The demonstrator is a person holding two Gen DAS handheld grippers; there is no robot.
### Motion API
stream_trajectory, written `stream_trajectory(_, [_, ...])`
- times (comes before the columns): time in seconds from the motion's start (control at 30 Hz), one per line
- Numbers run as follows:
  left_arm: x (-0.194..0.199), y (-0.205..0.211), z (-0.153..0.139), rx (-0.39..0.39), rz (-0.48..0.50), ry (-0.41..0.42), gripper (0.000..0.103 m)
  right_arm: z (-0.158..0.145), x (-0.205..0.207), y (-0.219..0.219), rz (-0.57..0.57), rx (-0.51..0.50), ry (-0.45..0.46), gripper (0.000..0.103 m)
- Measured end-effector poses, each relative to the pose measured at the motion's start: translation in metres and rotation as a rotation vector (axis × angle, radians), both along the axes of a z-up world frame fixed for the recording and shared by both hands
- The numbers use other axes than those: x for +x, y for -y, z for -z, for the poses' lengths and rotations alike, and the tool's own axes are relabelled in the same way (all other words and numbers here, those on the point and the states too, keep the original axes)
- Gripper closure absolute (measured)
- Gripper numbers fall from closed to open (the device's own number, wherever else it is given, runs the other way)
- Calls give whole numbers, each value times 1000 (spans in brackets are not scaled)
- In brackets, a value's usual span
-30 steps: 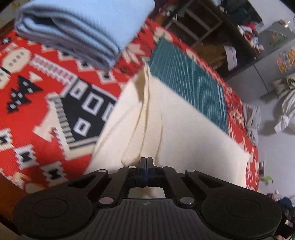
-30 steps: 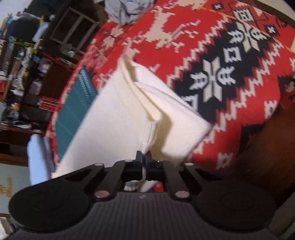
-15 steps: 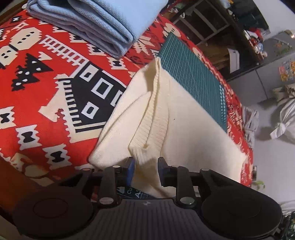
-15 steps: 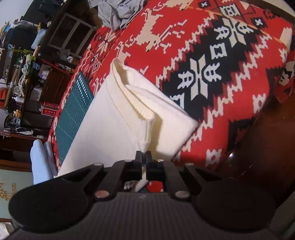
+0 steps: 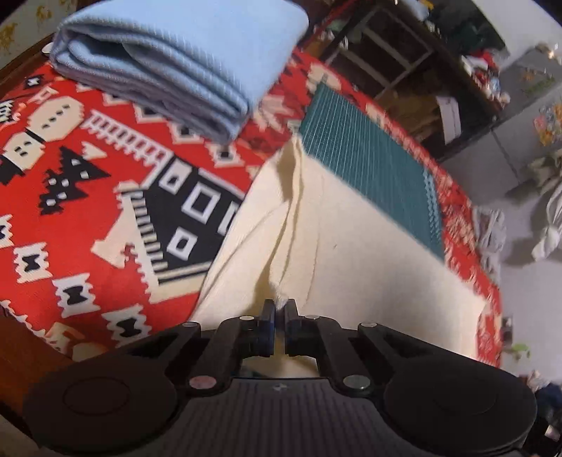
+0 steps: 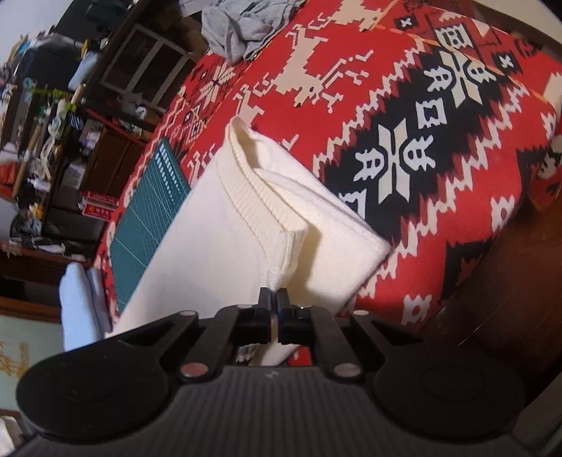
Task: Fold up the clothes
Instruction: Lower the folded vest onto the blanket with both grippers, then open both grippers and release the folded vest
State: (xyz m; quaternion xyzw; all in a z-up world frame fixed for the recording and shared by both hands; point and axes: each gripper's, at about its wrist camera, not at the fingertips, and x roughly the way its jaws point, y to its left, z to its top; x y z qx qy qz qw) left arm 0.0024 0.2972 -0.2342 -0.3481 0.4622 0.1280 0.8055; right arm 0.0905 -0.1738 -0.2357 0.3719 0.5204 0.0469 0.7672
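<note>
The tabletop (image 5: 70, 225), covered by a red patterned cloth, carries the cream sweater (image 5: 368, 281) at centre, lying partly over a green mat (image 5: 368, 168) at 1 o'clock in the left view. A folded blue garment (image 5: 182, 59) sits at 11 o'clock, apart from the sweater. A grey heap (image 6: 246, 24) is seen at 12 o'clock in the right view.

Change: half a second ago the left gripper (image 5: 280, 327) was spread just short of the ribbed hem; now its fingers are pinched on that hem, fabric drawn up in a taut ridge. The right gripper (image 6: 274, 316) has stayed clamped on the other hem corner (image 6: 281, 274).

Judged: both corners are secured, so the hem can be lifted and carried over for the next fold.
</note>
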Motion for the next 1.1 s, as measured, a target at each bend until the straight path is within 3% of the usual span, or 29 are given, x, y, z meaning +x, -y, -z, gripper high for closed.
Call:
stream_trajectory(0.1, [0,0,2,20,3,-24,91,8,-3,4,16,-2,-18,99])
stream_trajectory(0.3, [-7,-5,-8,84,35,-59,90,-2,-8,15,-2,-34,-28,94])
stream_trajectory(0.5, [5,0,-37,147,167,18,87,-47,5,11,-119,-142,85,92])
stream_trajectory(0.6, [19,11,-44,192,262,103,75,-65,18,-11,-247,-220,179,82])
stream_trajectory(0.7, [33,23,-40,255,330,191,71,-70,28,-37,-374,-289,282,70])
stream_trajectory(0.77, [39,28,-33,300,351,244,65,-66,30,-49,-408,-323,340,49])
stream_trajectory(0.83, [43,34,-25,361,356,283,46,-61,33,-61,-438,-357,396,33])
stream_trajectory(0.9, [41,39,-15,406,348,323,37,-52,31,-63,-427,-367,440,22])
stream_trajectory(1.0, [31,46,-4,446,333,382,37,-39,25,-64,-407,-391,501,20])
stream_trajectory(1.1, [17,53,-11,462,323,413,34,-38,14,-57,-379,-372,536,4])
